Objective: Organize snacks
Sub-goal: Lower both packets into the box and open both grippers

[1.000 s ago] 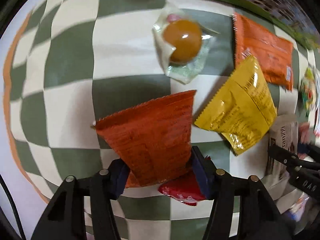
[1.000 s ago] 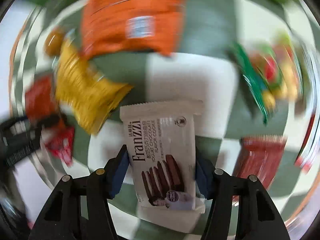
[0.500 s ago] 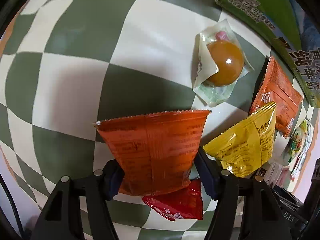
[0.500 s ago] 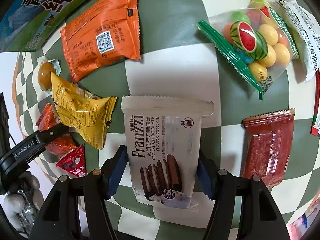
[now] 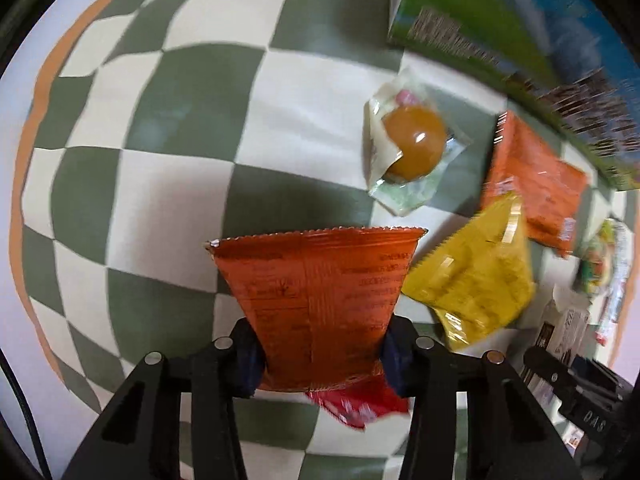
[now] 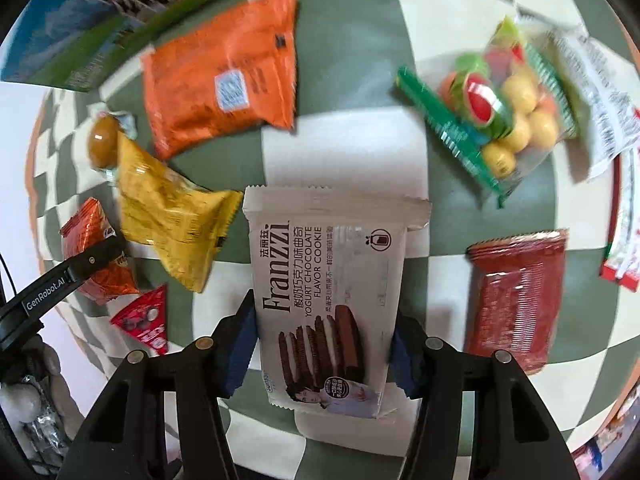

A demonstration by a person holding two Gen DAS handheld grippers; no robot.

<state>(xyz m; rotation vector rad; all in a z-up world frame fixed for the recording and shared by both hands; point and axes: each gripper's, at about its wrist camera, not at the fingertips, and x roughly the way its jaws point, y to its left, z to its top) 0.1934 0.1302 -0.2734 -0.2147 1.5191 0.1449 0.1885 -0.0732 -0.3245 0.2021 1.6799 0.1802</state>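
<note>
My left gripper (image 5: 320, 356) is shut on an orange-red foil snack packet (image 5: 320, 300), held above the green and white checked cloth (image 5: 180, 120). A small red packet (image 5: 360, 404) lies under it. My right gripper (image 6: 324, 352) is shut on a white Franzzi chocolate cookie pack (image 6: 328, 300). In the right wrist view the left gripper (image 6: 80, 268) shows at the left edge with its orange-red packet (image 6: 92, 248).
On the cloth lie a yellow packet (image 6: 168, 208), an orange packet (image 6: 224, 84), a jelly cup (image 5: 412, 144), a bag of fruit-shaped candies (image 6: 492, 108), a dark red packet (image 6: 516, 300) and white wrappers (image 6: 600, 92). A green and blue carton (image 5: 520, 40) stands at the back.
Both grippers kept hold of their packets. The left view shifted, with the jelly cup and the carton now lower and closer. The right view swung slightly, and the snacks drifted a little.
</note>
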